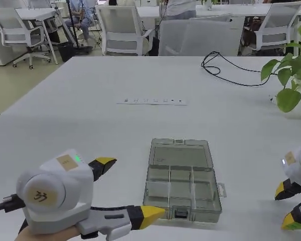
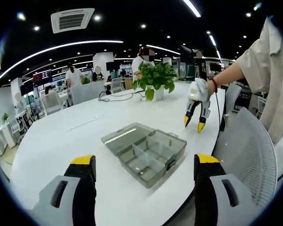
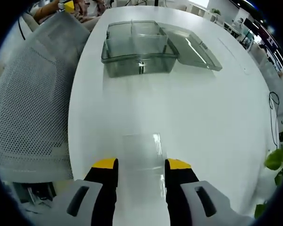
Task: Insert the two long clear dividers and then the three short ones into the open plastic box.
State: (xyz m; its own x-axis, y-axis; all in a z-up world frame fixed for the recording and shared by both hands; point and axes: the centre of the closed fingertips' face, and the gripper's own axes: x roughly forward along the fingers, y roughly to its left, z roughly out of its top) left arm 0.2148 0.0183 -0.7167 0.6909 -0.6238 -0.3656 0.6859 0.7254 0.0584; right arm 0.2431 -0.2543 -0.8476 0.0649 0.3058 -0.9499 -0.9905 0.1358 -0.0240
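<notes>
1. A white table (image 1: 90, 115) is seen, with the open plastic box (image 1: 160, 203) set near its front edge, lid (image 1: 180, 153) laid flat behind it.
2. Clear dividers (image 1: 169, 181) are already seated in the box and split it into compartments; their count cannot be told.
3. The left gripper (image 1: 126, 187) is held left of the box, jaws spread wide, nothing grasped.
4. The right gripper (image 3: 141, 164) is held well to the right of the box.
5. A clear sheet (image 3: 141, 150), probably a short divider, lies between its jaws; whether it is clamped cannot be told.
6. A late insertion is judged in hand: the sheet must be carried over, stood upright and pressed into free slots.
</notes>
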